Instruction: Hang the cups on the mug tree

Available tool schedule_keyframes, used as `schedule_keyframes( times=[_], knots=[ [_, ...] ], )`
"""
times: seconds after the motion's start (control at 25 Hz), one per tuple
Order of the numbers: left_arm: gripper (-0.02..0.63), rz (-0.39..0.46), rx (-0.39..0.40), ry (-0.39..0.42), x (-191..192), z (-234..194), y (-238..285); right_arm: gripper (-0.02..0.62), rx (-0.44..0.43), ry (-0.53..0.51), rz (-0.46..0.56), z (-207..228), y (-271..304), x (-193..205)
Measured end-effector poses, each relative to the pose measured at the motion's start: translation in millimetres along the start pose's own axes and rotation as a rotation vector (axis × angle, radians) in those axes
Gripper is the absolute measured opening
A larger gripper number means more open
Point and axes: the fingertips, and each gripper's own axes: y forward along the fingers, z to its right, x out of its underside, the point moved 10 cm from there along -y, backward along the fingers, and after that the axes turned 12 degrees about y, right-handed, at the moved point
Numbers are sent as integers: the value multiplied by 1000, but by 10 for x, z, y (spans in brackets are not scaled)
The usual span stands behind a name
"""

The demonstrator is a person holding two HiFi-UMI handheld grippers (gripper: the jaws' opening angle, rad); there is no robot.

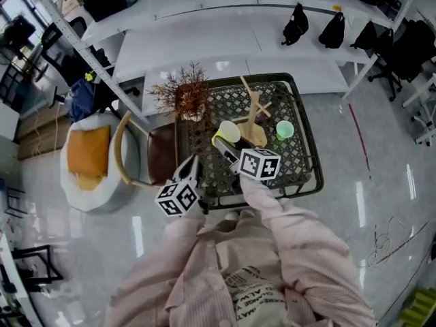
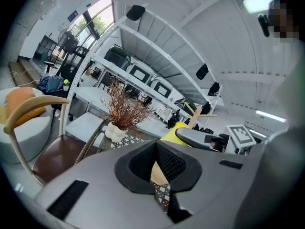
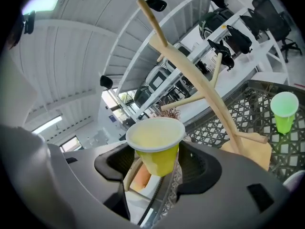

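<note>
Yellow plastic cup sits upright in the right gripper, jaws part-open and pinching its lower wall. It's held above the black wire-mesh tabletop, just short of the wooden mug tree. No handle shows, so the clean play looks like tipping the mouth slowly over a bare peg end without nudging the trunk. Small green plastic cup stands on the mesh beyond the tree. Left gripper hovers low, jaws a narrow slit apart, empty
</note>
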Motion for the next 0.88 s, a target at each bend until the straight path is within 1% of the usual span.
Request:
schedule_keyframes(
  times=[0.28, 0.56, 0.88],
  knots=[
    [-2, 17, 26, 31, -103, 8, 24, 282, -46, 99, 43, -87, 37, -137],
    [-2, 35, 51, 63, -211, 23, 69, 282, -90, 219, 79, -65, 66, -215],
    [-2, 37, 70, 76, -260, 16, 133, 282, -153, 426, 135, -4, 83, -273]
  ],
)
